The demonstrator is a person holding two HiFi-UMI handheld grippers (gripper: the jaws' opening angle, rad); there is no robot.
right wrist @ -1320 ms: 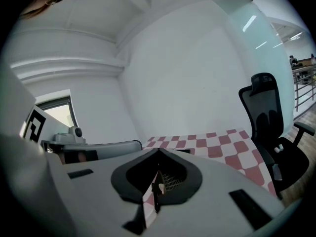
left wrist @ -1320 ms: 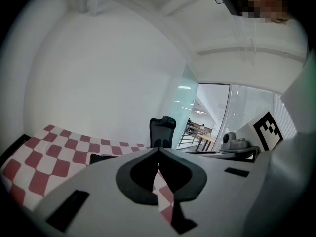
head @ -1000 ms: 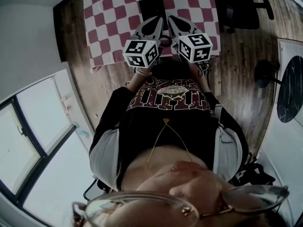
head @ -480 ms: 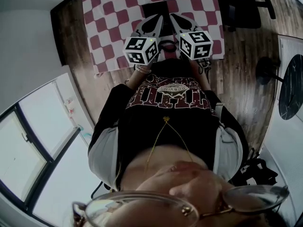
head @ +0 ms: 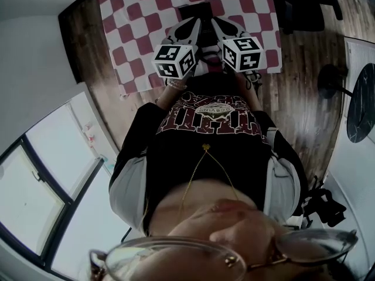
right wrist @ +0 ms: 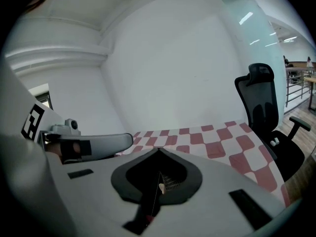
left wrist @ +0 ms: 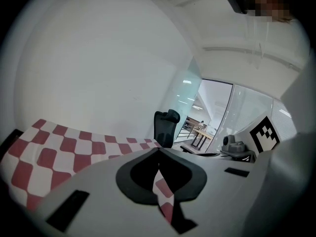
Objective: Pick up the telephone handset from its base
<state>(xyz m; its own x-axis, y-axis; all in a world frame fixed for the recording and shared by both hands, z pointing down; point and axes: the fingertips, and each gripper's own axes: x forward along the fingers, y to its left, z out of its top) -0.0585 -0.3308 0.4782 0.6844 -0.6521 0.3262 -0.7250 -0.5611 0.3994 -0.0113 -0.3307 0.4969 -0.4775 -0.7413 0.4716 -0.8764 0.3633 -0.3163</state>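
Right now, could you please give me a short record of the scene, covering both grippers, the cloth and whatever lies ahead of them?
left gripper: jaws together, nothing between them
right gripper: jaws together, nothing between them
placement: side by side over the checked cloth
checked cloth: red and white, spread flat
dark object: on the cloth just past the gripper tips, possibly the telephone; too small to tell
office chair: black, at the cloth's right edge

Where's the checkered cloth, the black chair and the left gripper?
checkered cloth (right wrist: 217, 142): right gripper view, its flat top.
black chair (right wrist: 260, 100): right gripper view, its backrest.
left gripper (left wrist: 158, 151): left gripper view, where its closed tips meet.
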